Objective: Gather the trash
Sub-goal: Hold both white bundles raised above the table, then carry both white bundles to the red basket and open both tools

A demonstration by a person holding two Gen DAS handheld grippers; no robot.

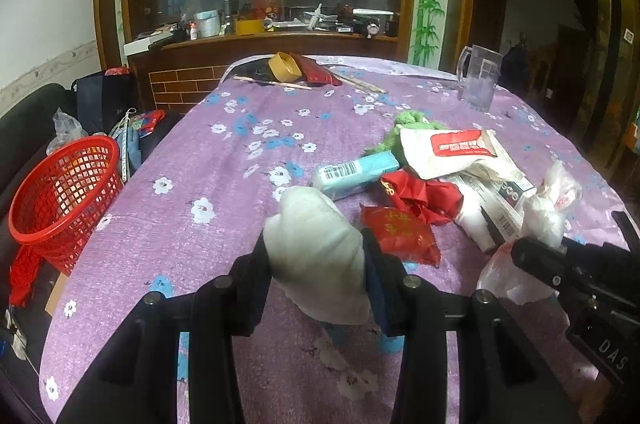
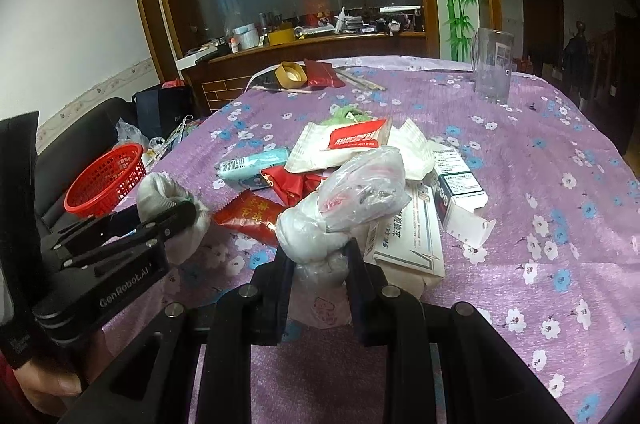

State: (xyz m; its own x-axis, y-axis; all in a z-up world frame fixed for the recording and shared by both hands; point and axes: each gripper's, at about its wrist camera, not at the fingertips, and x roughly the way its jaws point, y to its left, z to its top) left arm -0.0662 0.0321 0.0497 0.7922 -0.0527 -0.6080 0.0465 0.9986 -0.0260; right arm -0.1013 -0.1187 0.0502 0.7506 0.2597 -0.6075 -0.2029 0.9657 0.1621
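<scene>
Left claw clamps a soft white wad; right claw pinches a light, crinkly plastic bag by its bunched neck, right of the red basket.

One red mesh basket sits off the table's left edge. One clear plastic jug stands near the far right corner. At the far edge lie one yellow tape roll and one dark red pouch. Mid-table: one blue wrapper, two red wrappers, two white cartons.
</scene>
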